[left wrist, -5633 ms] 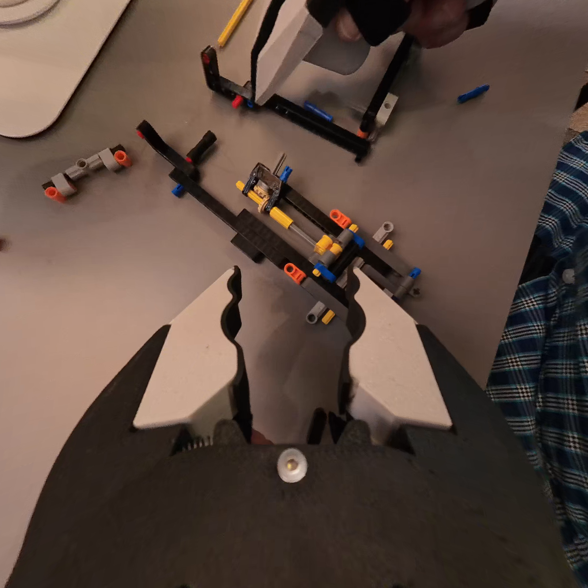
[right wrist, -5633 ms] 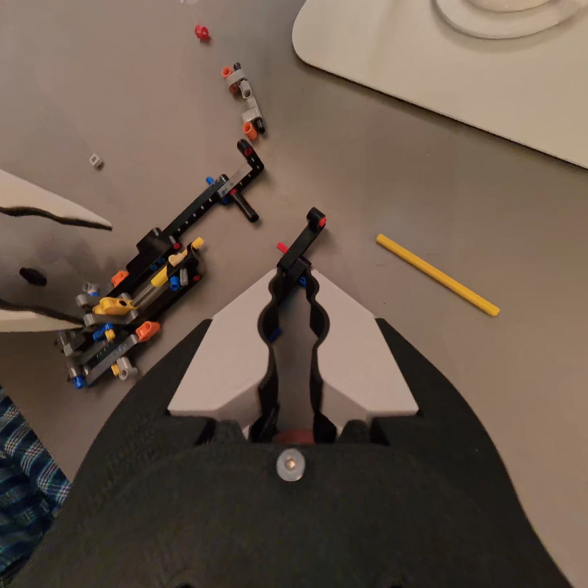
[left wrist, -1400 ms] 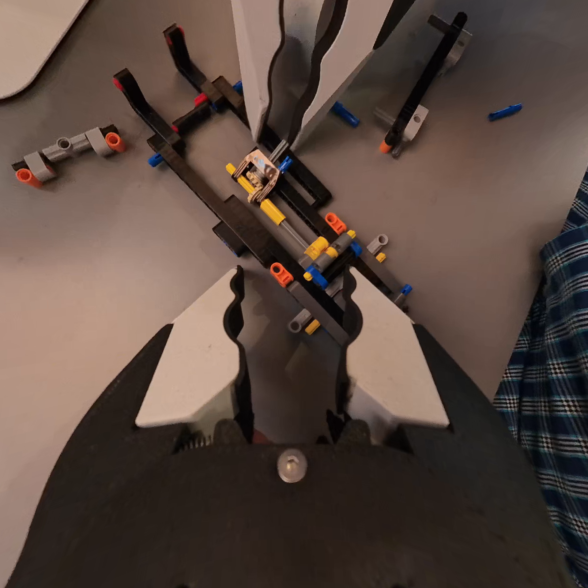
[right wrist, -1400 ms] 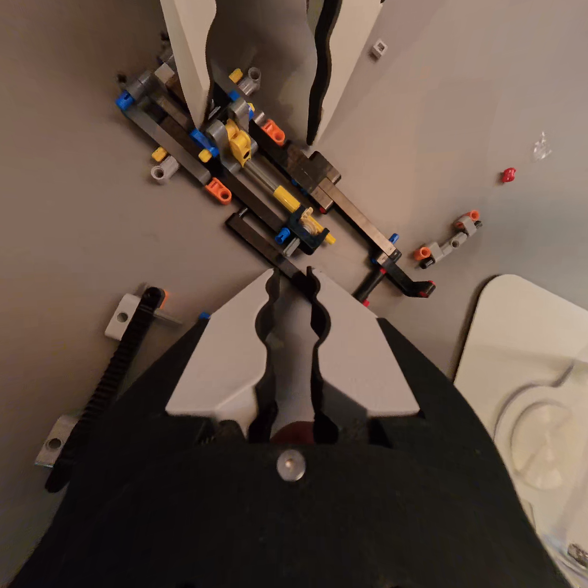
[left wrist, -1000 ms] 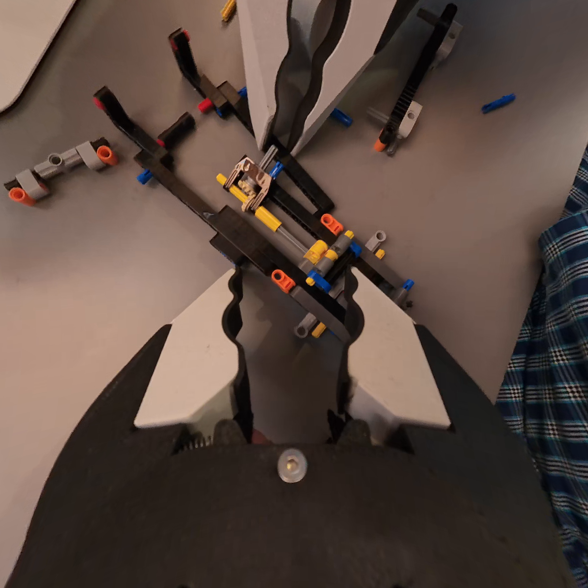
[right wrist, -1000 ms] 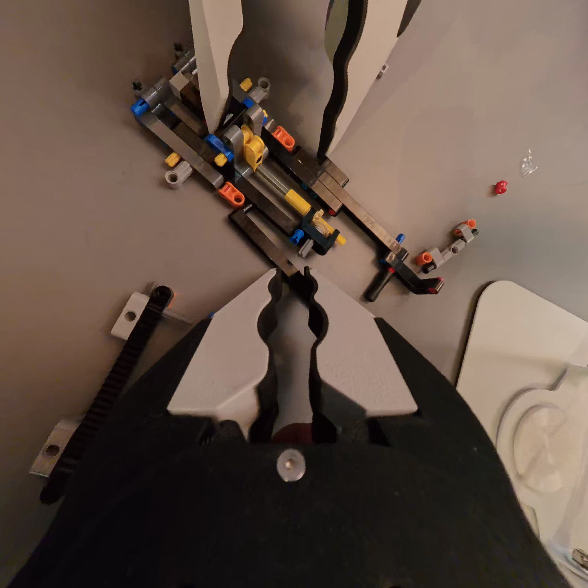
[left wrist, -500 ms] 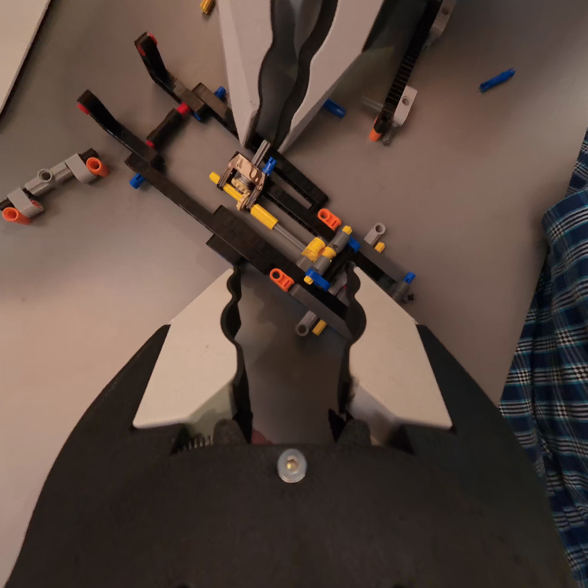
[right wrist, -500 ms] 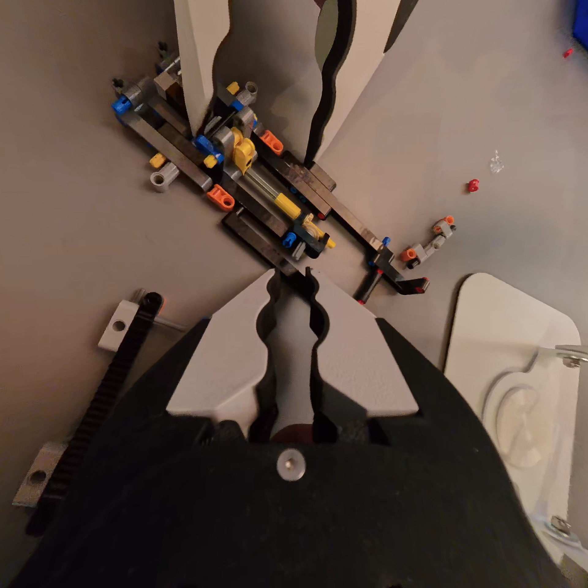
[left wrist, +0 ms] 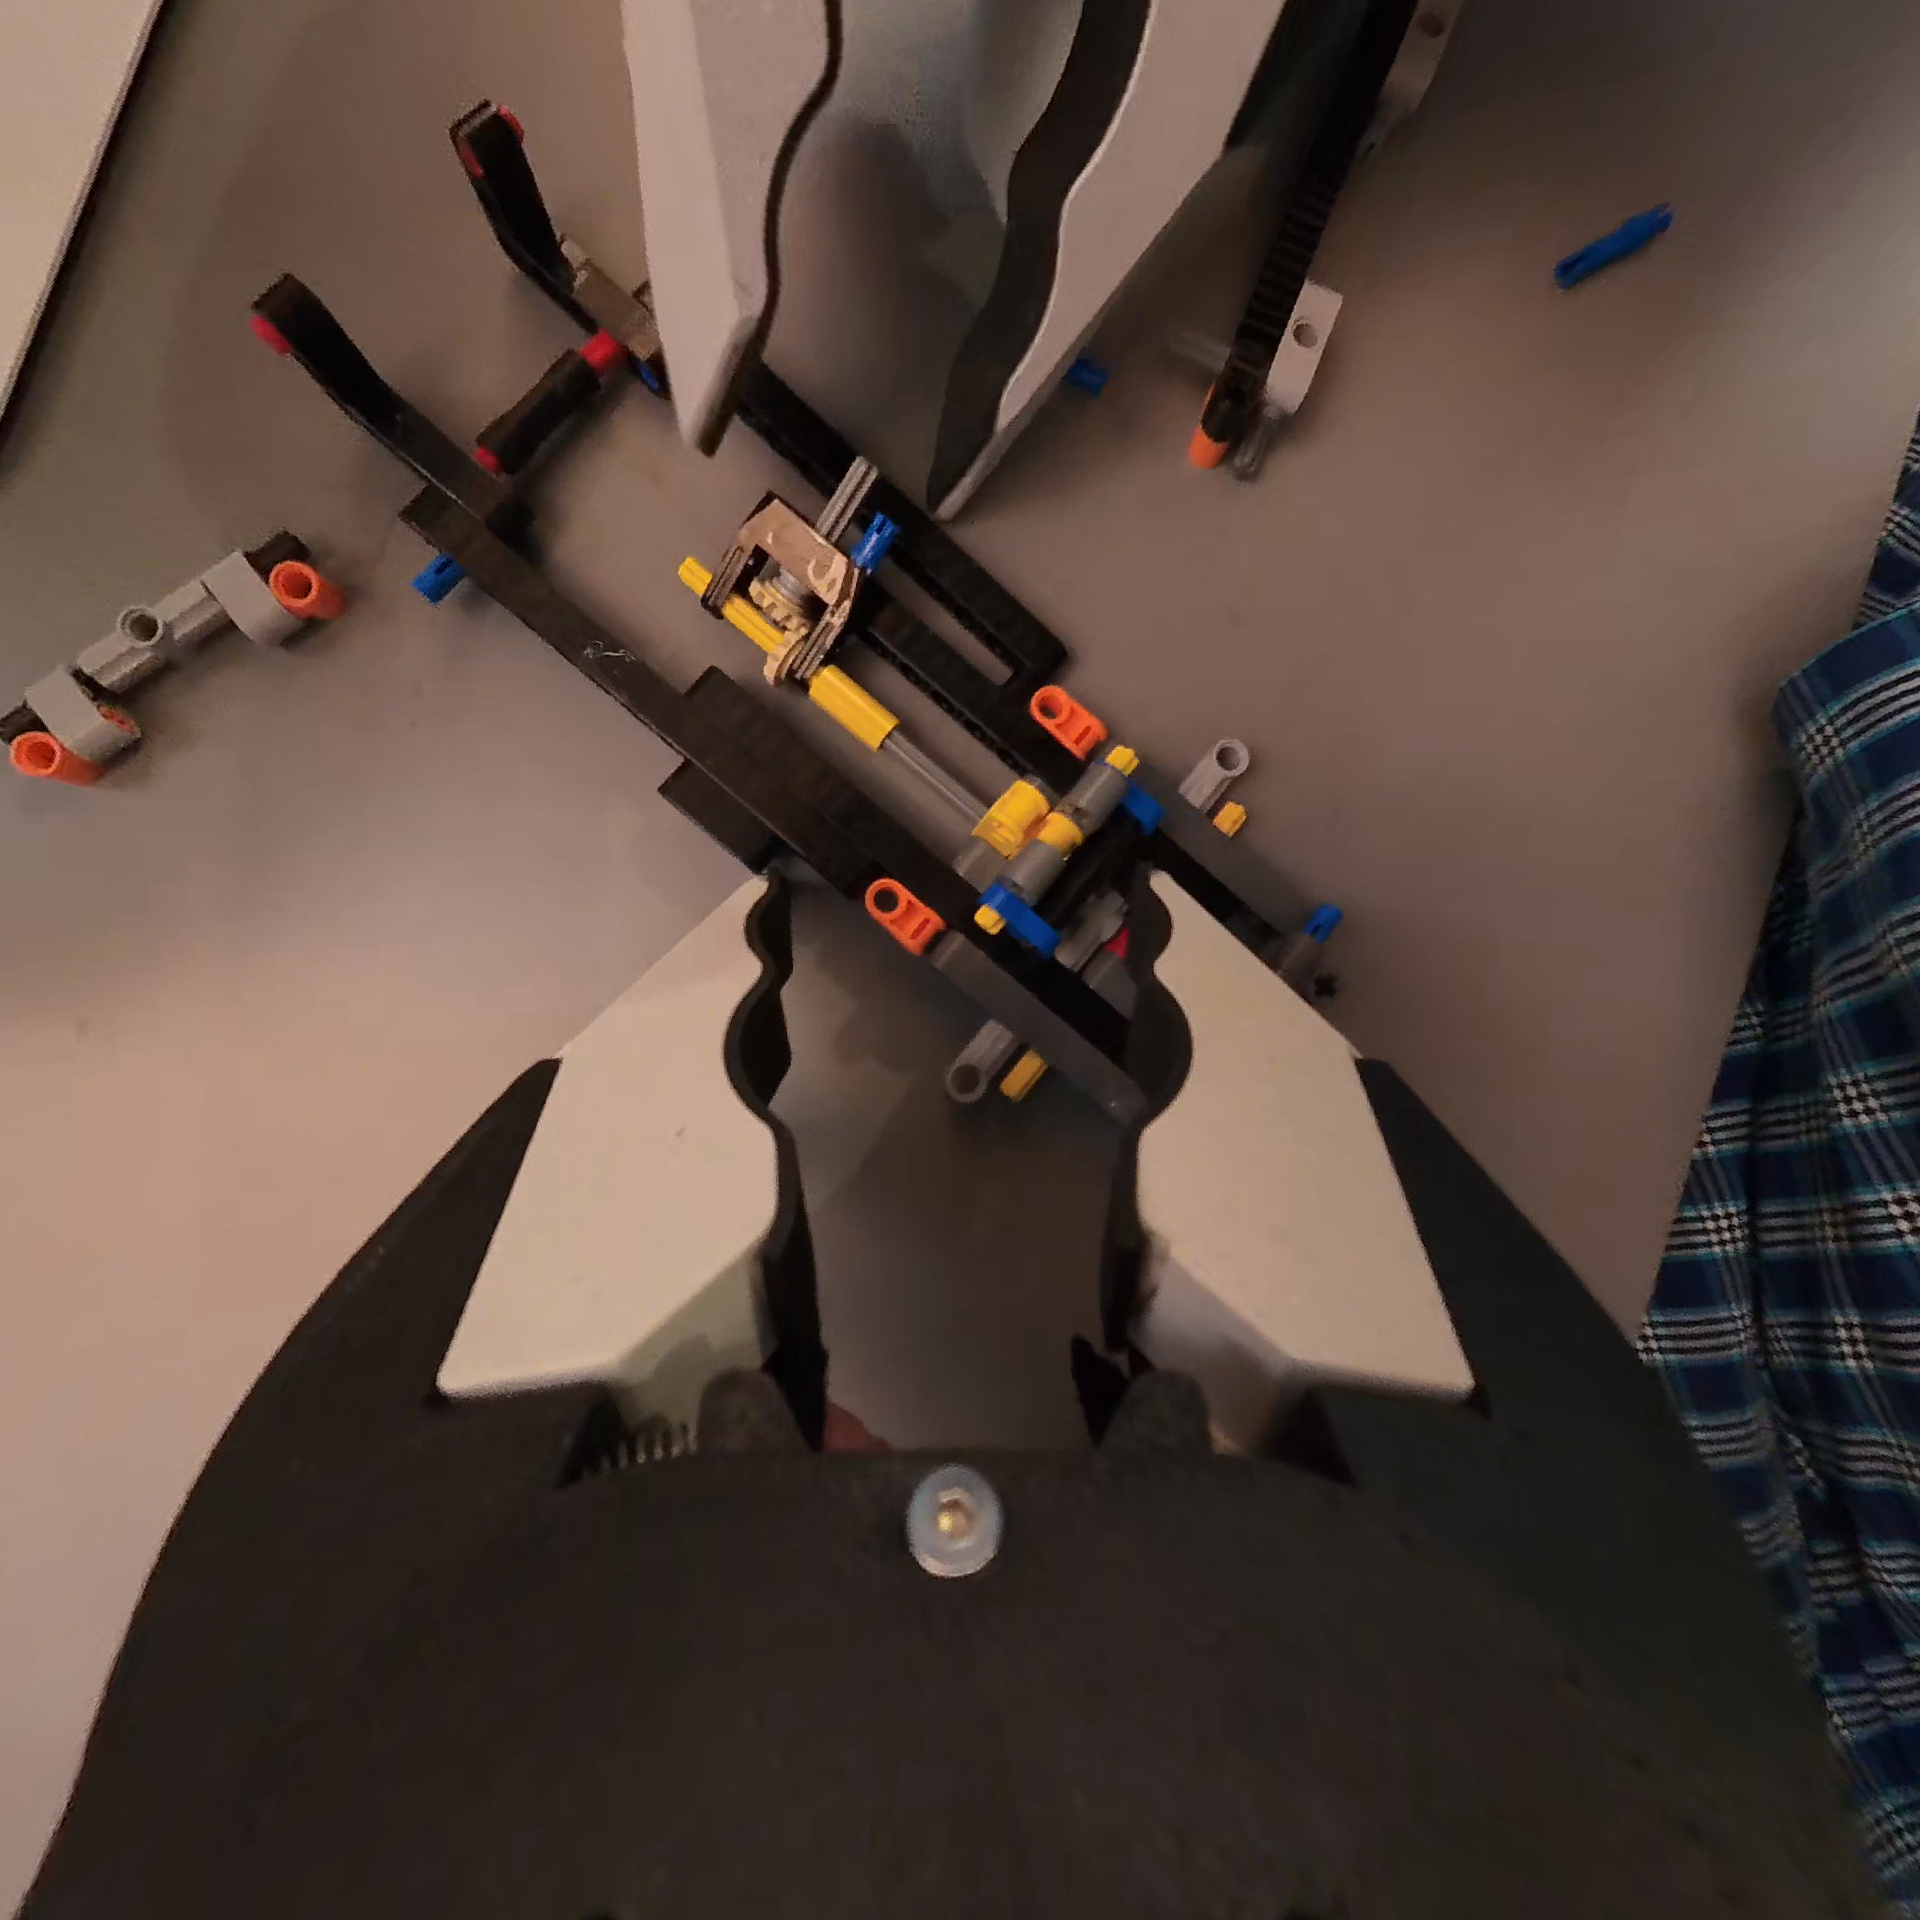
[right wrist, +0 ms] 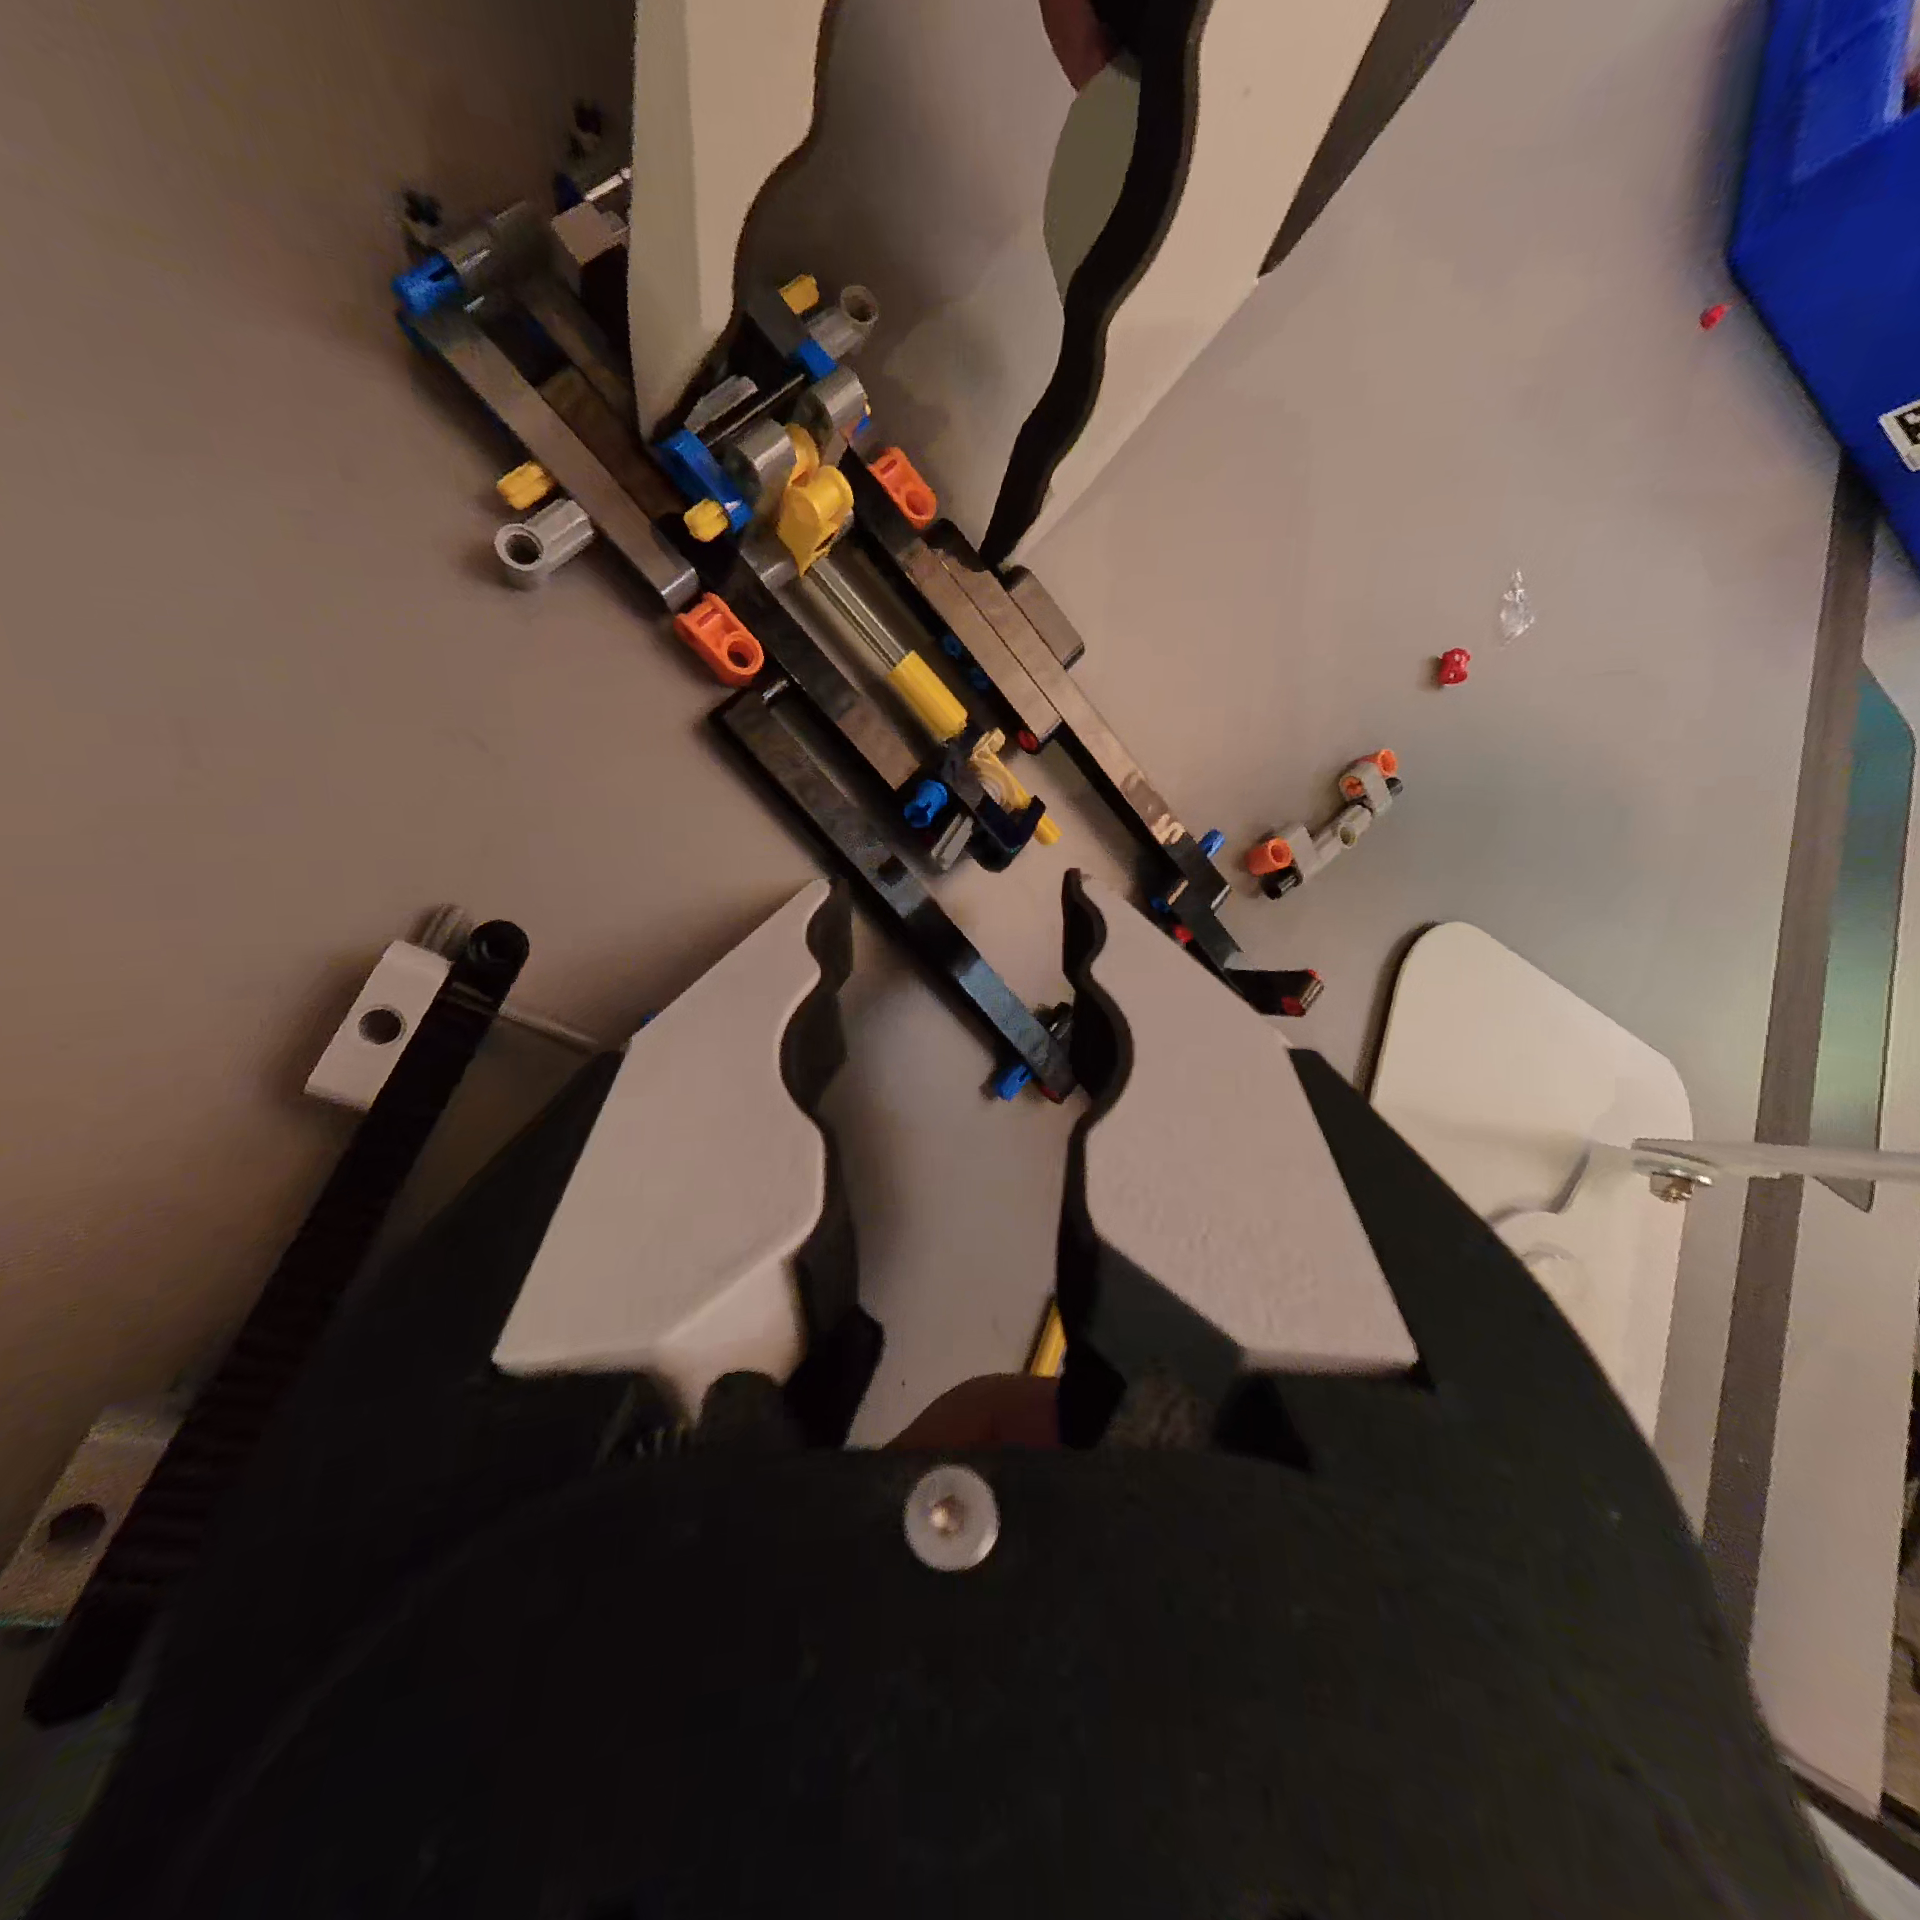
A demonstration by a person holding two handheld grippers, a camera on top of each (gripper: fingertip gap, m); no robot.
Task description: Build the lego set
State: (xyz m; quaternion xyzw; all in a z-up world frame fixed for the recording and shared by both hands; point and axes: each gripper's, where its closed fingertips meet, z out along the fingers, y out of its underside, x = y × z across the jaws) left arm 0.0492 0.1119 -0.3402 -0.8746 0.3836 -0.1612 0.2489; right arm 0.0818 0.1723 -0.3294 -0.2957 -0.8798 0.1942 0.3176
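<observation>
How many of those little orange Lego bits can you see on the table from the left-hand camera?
5, possibly more hidden. Two orange connectors sit on the main assembly, two cap the loose grey piece at left, and one tips the black toothed rack at upper right.

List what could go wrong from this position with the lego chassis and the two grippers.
The right gripper stands open around the black frame beam, nothing clamps that end, so it may shift when touched. The left gripper is open too, one fingertip against the main assembly; a push could slide it. Loose pieces nearby, like the grey-orange connector, could be knocked.
</observation>
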